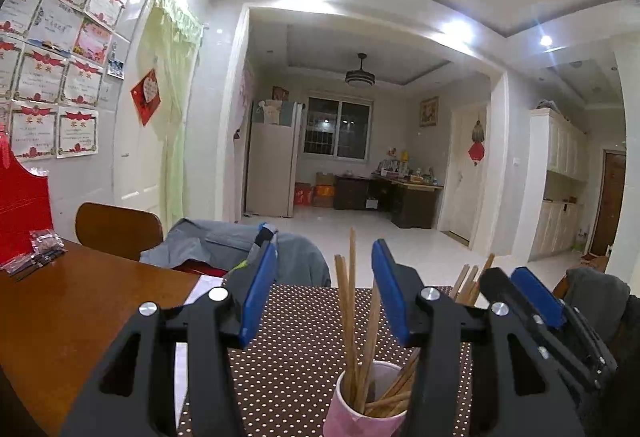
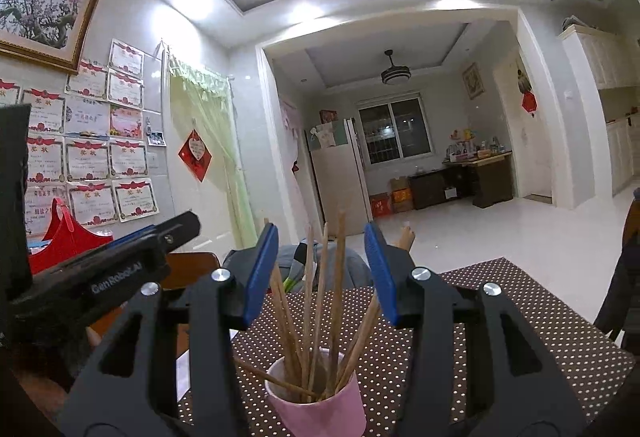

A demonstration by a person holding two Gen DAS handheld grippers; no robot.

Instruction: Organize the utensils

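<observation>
Both the left tool (image 1: pixel 324 293) and right tool (image 2: pixel 322 273) hover spread apart around the chopsticks (image 2: pixel 316 317) bundled in the pink cup (image 2: pixel 320 413), seemingly finished.

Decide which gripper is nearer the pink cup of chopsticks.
Right, narrowly. The right gripper is centred just behind the pink cup, chopsticks rising between its open fingers. The left gripper is alongside, with the cup off-centre toward its right finger.

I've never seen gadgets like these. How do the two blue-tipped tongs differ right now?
Hardly at all in state. The left tongs reach toward the pink cup from its left, the right tongs from its right. Both hang open over the chopsticks, holding nothing.
</observation>
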